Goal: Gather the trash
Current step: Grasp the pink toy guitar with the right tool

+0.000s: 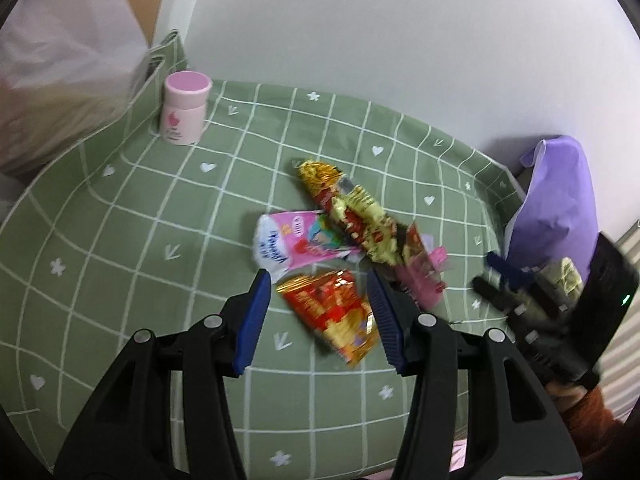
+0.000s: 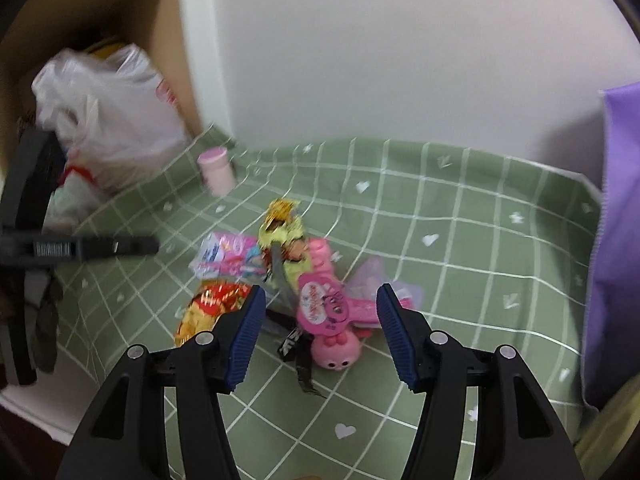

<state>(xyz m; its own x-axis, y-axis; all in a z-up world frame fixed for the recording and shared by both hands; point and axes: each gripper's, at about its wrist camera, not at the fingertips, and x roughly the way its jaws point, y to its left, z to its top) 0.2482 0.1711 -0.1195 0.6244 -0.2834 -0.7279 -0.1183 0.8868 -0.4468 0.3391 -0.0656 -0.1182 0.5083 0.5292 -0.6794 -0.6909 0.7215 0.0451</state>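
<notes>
Reaching for wrappers, nothing picked up yet.

Left gripper (image 1: 318, 312) wide open around the red-gold wrapper (image 1: 334, 316), mid-tablecloth (image 1: 120, 240); right gripper (image 2: 320, 330) open over the pink toy packet (image 2: 324, 312). Next, probably: lower, close, carry to the purple bag (image 1: 556, 216) at the right edge.

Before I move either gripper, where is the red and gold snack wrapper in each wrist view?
Left wrist: the red and gold wrapper lies low in the centre, between the open left gripper fingers.
Right wrist: it lies left of centre, partly hidden behind the right gripper's left finger.
Shared landmark: the pink jar, upright at the cloth's far-left corner.
</notes>
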